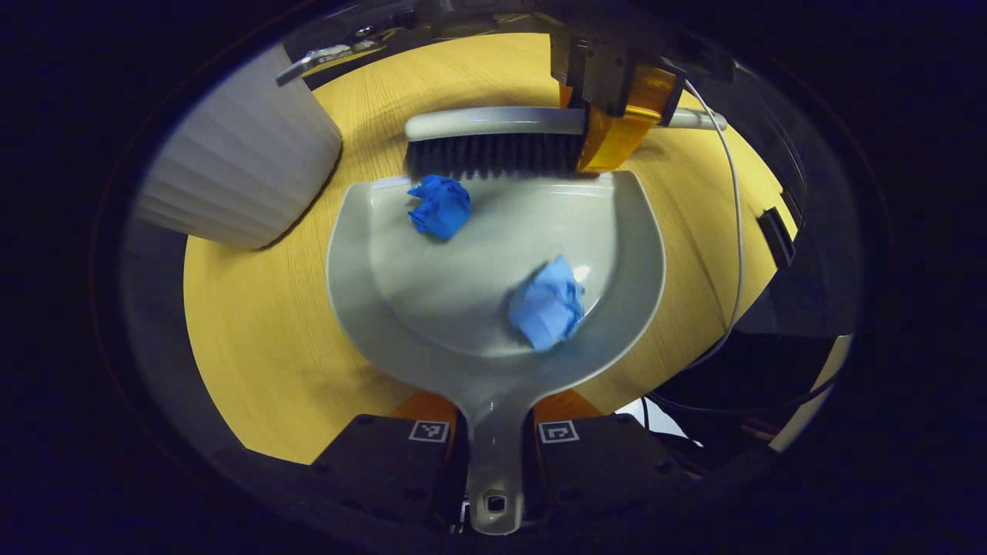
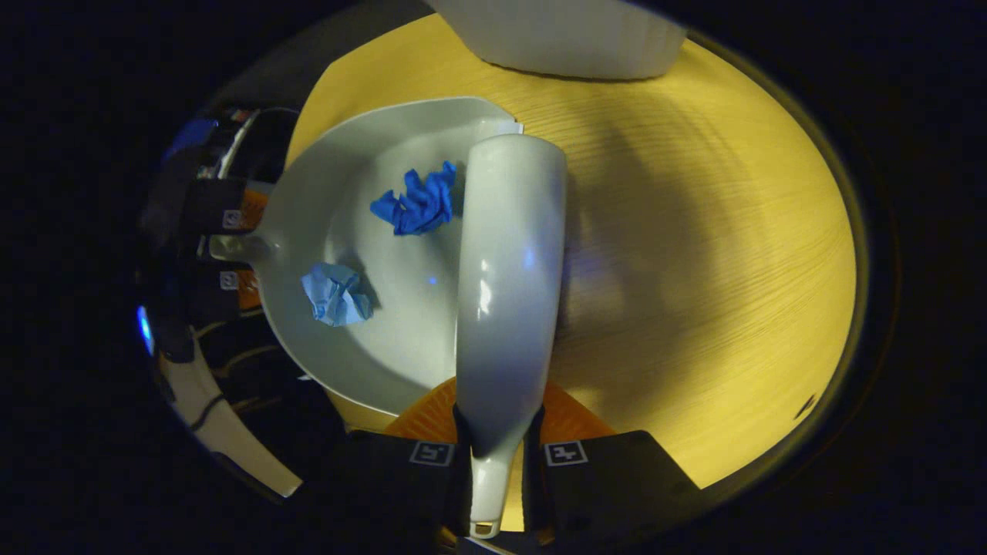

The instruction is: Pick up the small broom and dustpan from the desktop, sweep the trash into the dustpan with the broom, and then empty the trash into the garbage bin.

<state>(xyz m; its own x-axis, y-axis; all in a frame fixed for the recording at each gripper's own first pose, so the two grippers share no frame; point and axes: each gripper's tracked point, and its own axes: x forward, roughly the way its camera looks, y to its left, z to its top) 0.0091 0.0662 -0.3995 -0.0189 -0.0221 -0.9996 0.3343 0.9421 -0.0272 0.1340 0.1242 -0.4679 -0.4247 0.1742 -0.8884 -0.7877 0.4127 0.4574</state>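
- The left gripper (image 1: 493, 439) is clamping the handle of the dustpan (image 1: 463, 308) between both fingers; the pan is lying flat on the wooden desktop (image 1: 254, 347) with its open lip facing away from the gripper.
- The right gripper (image 2: 493, 455) is clamping the handle of the broom (image 2: 509, 270) between both fingers; in the left gripper view the bristles are standing right at the pan's lip.
- Two pieces of trash are sitting inside the pan: a dark blue wad (image 1: 439, 206) just inside the lip, close to the bristles, and a light blue wad (image 1: 546, 304) deeper in, near the back wall.
- The white ribbed garbage bin (image 1: 239, 166) is standing near the pan, off its left side as the left gripper view shows it.
- Judgement: sweeping is appearing essentially complete, with no loose trash showing on the visible desktop. The dark wad is resting close to the lip and could roll out.
- Recommended: draw the broom inward once more to push the dark wad toward the back wall, keeping the bristles on the pan floor.
- Then raise the lip first, so the pan is tilting rearward while it is carried to the bin.
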